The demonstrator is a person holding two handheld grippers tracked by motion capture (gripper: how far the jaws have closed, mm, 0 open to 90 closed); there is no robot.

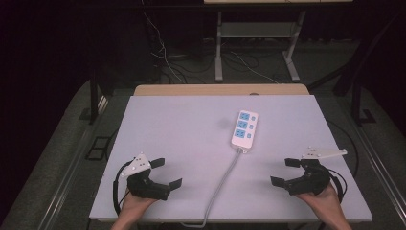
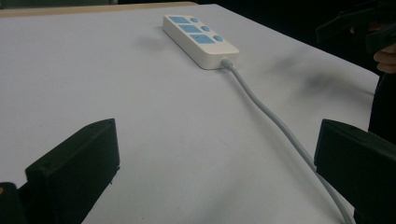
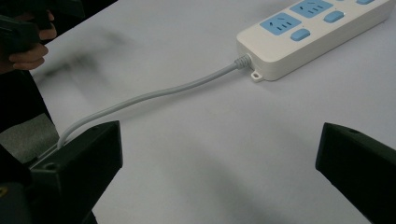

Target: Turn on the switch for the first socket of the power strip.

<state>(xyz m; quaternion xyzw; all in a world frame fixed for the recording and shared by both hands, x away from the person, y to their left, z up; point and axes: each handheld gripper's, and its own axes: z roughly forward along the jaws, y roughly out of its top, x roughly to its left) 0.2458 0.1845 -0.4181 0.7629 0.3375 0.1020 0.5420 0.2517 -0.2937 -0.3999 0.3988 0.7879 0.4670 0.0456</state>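
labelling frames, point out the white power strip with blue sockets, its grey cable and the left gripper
white power strip with blue sockets (image 1: pixel 245 128), high view, casing middle
grey cable (image 1: pixel 223 184), high view, mid-length
left gripper (image 1: pixel 169 173), high view, between fingertips

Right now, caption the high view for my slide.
Both open tools, left and right, flank a power strip on the table.

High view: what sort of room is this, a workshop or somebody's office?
Probably a lab or recording setup rather than an office: a bare white table holds just a power strip, loose cables trail over the floor behind, and a person holds the left gripper and right gripper.
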